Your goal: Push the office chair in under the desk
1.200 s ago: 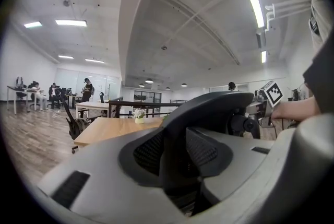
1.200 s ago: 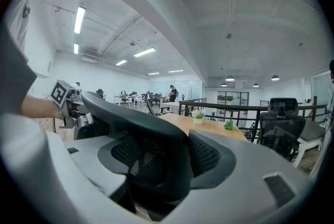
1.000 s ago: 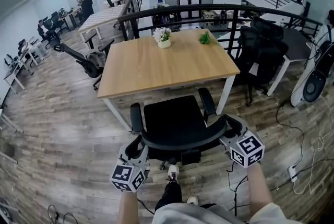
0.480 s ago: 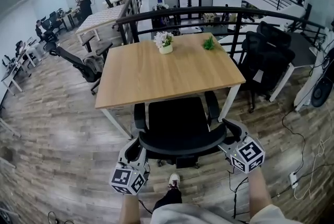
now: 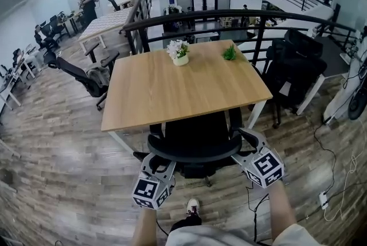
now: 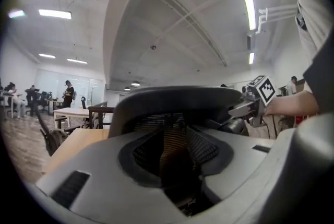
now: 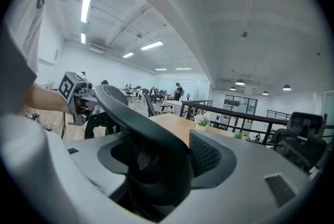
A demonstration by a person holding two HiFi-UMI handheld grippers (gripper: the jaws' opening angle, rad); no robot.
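The black office chair (image 5: pixel 195 141) stands at the near edge of the wooden desk (image 5: pixel 183 87), its seat mostly hidden under the top. Only the curved backrest (image 5: pixel 194 151) and armrests show. My left gripper (image 5: pixel 157 161) holds the backrest's left end, my right gripper (image 5: pixel 243 147) its right end. In the left gripper view the backrest rim (image 6: pixel 177 96) fills the gap of the left gripper (image 6: pixel 172 165), whose jaws have just been opening a little with the rim still between them. In the right gripper view the rim (image 7: pixel 135 124) runs into the right gripper (image 7: pixel 162 171).
A black railing (image 5: pixel 229 12) runs behind the desk. A white flower pot (image 5: pixel 180 53) and a small green plant (image 5: pixel 229 54) stand at its far edge. Black chairs (image 5: pixel 295 64) crowd the right, another chair (image 5: pixel 80 75) the left. Cables (image 5: pixel 321 141) lie on the floor.
The chair has rolled forward under the desk, so its seat is now mostly covered by the top. Both grippers moved forward with the backrest.
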